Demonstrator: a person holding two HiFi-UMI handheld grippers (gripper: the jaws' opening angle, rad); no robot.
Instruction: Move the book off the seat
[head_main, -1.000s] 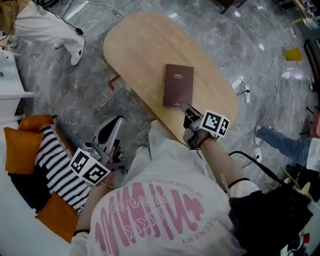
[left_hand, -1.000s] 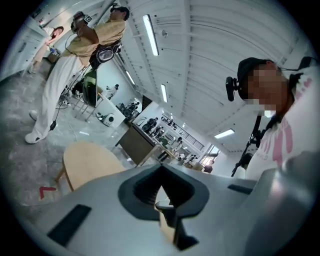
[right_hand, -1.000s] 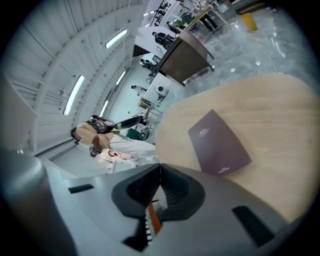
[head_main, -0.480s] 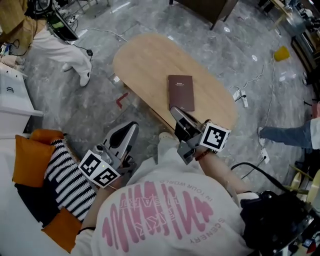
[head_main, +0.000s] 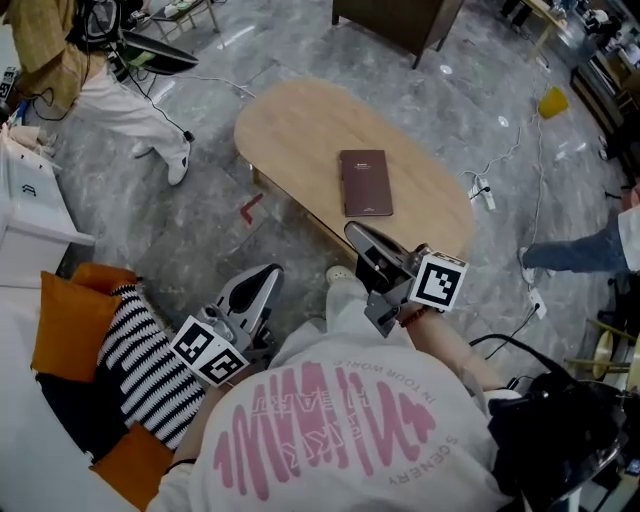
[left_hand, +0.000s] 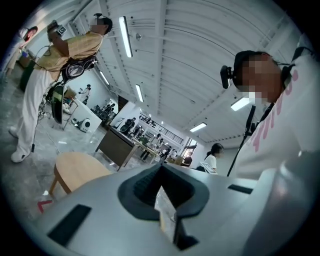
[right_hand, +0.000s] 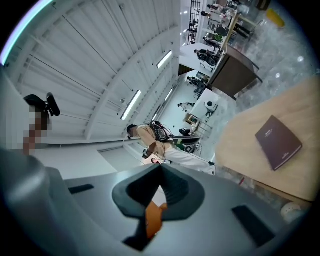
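Book on the counter, my jaws empty.
My left gripper (head_main: 266, 274) and right gripper (head_main: 353, 233) have their jaws pressed together; the brown book (head_main: 366, 183) lies flat on the oval counter (head_main: 295, 125).

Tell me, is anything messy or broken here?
Nothing looks broken. The brown book lies flat and closed on the wooden table. The only untidy bits are on the floor: a small red piece on one side of the table and a white plug strip with its loose cable on the other.
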